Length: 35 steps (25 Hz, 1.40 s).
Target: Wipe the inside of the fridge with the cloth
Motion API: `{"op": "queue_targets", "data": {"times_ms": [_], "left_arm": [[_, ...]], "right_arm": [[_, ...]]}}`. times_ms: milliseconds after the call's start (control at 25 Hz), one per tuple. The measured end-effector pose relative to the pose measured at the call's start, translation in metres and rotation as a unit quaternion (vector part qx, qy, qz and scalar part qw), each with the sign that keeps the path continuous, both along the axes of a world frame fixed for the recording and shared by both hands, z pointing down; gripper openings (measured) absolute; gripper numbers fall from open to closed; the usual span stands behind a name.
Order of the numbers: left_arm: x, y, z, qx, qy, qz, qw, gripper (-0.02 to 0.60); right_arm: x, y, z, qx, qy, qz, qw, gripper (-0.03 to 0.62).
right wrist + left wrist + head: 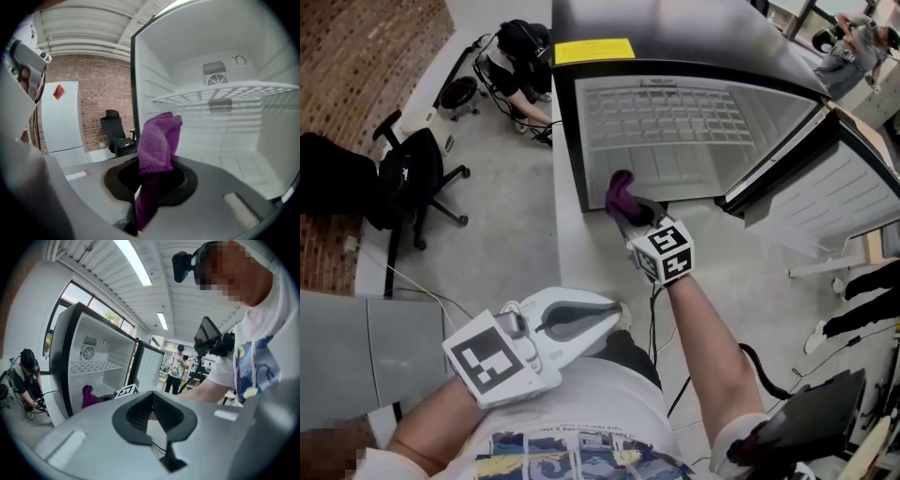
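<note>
**Cloth held at fridge mouth, pointing inward**

Head view: Your right gripper [628, 212] is pinching the purple cloth [622, 194] at the lower front edge of the open fridge [566, 141]. The cloth's long axis runs on from the jaws, with its free end aimed into the cavity. The fridge door [825, 202] stands swung out to the right. Your left gripper [612, 312] is held low, near your body and well apart from the fridge.

Left gripper view: The jaw tips are pressed together with nothing between them. Beyond them the cloth [87, 395] shows as an upright purple lump just inside the fridge [63, 357].

Right gripper view: The jaws are clamped on the lower part of the cloth [158, 145]. It rises from the pinch, folded over at the top and leaning slightly right, towards the white interior. A wire shelf [225, 93] crosses the cavity above it. Whether the cloth touches any inner surface cannot be determined.
</note>
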State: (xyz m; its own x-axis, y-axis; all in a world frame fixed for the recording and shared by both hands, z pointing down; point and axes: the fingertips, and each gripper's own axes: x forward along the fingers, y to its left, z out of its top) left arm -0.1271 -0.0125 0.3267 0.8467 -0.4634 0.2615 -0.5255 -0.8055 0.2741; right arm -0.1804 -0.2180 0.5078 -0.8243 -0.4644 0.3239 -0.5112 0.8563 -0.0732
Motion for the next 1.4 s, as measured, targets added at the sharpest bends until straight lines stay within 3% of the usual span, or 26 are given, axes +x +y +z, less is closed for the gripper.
{"op": "queue_targets", "data": {"times_ms": [160, 320, 440, 760, 1080, 1400], "left_arm": [[0.011, -0.007, -0.002, 0.003, 0.006, 0.012, 0.9999, 0.006], [0.016, -0.020, -0.005, 0.007, 0.008, 0.007, 0.9999, 0.006], [0.017, -0.032, -0.005, 0.008, 0.006, -0.003, 0.9999, 0.006], [0.027, -0.062, -0.001, 0.007, -0.004, -0.032, 0.9995, 0.006], [0.032, -0.086, 0.009, -0.012, -0.019, -0.054, 0.9983, 0.006], [0.027, -0.098, 0.014, -0.023, -0.032, -0.083, 0.9958, 0.006]], "right_arm": [[0.051, -0.040, -0.006, 0.018, 0.008, 0.089, 0.996, 0.054], [0.102, -0.091, -0.014, 0.041, 0.031, 0.177, 0.983, 0.054], [0.128, -0.126, -0.016, 0.056, 0.050, 0.216, 0.974, 0.054], [0.163, -0.197, -0.001, 0.062, 0.089, 0.257, 0.960, 0.054], [0.173, -0.239, 0.018, 0.064, 0.122, 0.310, 0.941, 0.054], [0.149, -0.249, 0.047, 0.032, 0.126, 0.280, 0.951, 0.054]]}}
